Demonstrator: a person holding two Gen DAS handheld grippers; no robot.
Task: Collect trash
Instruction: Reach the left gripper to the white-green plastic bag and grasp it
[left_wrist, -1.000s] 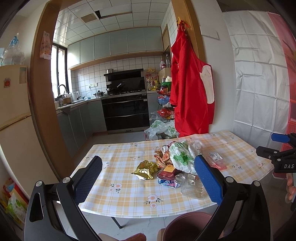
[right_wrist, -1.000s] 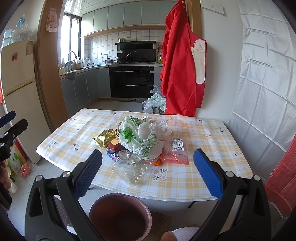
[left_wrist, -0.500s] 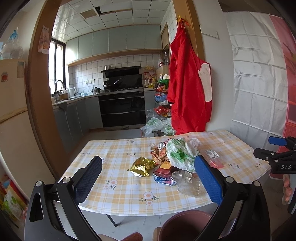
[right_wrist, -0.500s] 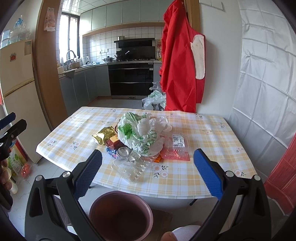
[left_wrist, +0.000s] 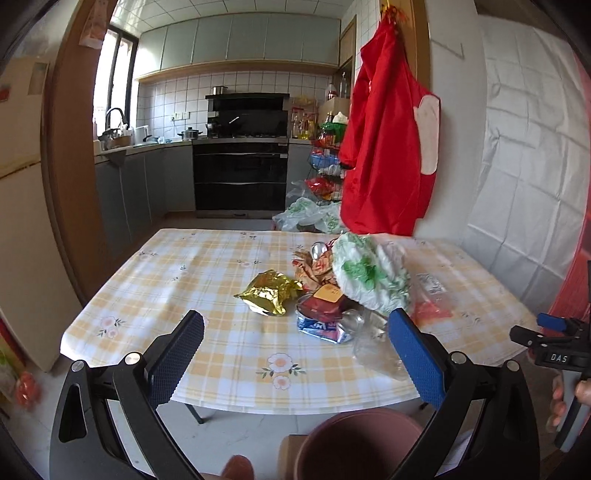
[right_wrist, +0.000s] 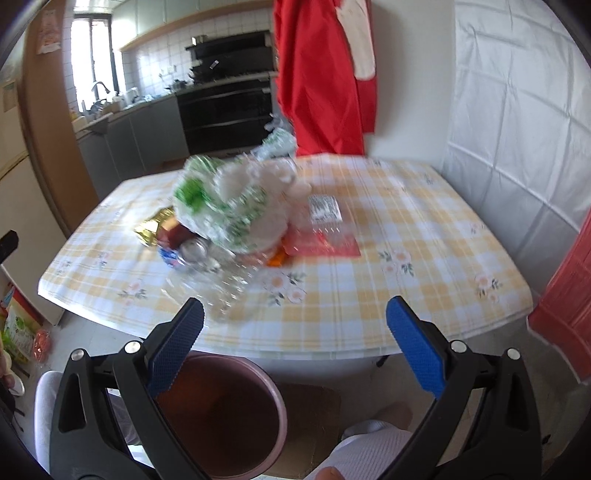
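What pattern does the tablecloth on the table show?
The tablecloth is yellow-and-white check with small flower prints, clearest in the left wrist view.

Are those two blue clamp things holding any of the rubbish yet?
No. The left gripper and the right gripper are both open and empty; the rubbish pile lies untouched on the table.

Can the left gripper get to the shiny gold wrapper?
Probably yes. The left gripper is open and the gold wrapper lies ahead of it on the table, at the near left edge of the pile, with nothing in between.
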